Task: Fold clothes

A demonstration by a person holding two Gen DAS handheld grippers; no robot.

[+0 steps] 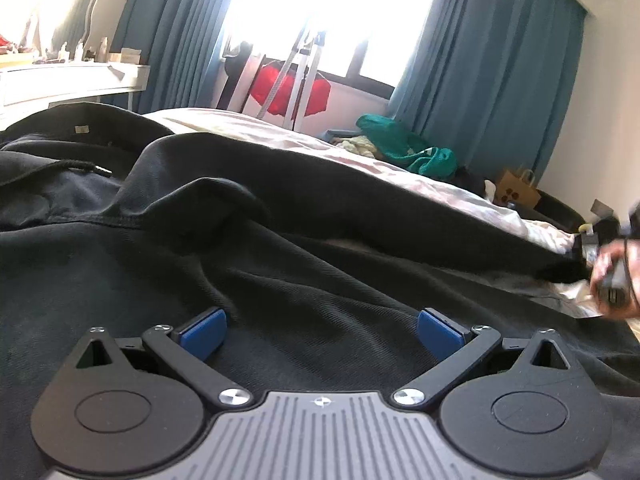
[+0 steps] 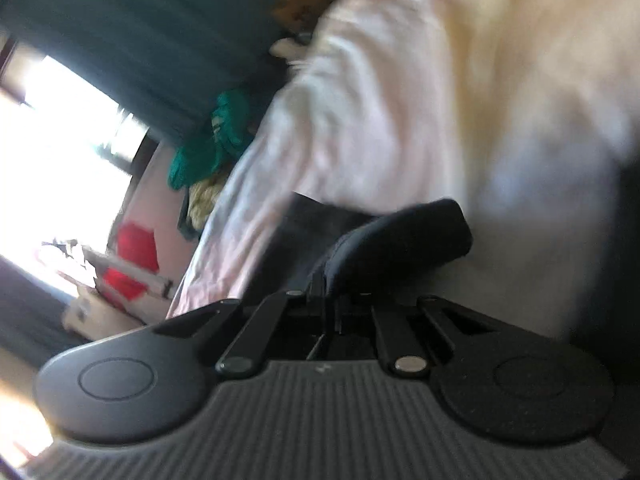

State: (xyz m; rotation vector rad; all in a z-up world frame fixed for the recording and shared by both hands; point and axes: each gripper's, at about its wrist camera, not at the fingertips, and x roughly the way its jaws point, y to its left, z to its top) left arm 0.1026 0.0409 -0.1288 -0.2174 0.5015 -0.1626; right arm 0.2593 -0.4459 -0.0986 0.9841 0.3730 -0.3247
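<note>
A black hoodie lies spread over the pale bed sheet, its hood and drawstring at the left. My left gripper rests low on the hoodie's body, open, its blue pads wide apart with only flat cloth between them. In the right wrist view, which is tilted and blurred, my right gripper is shut on a dark cuff or sleeve end of the hoodie, held above the sheet. The same right gripper, in a hand, shows blurred at the sleeve's far right end.
A green garment and other clothes lie at the bed's far side. Teal curtains frame a bright window. A drying rack with a red cloth stands behind the bed. A white dresser is at the left, a paper bag at the right.
</note>
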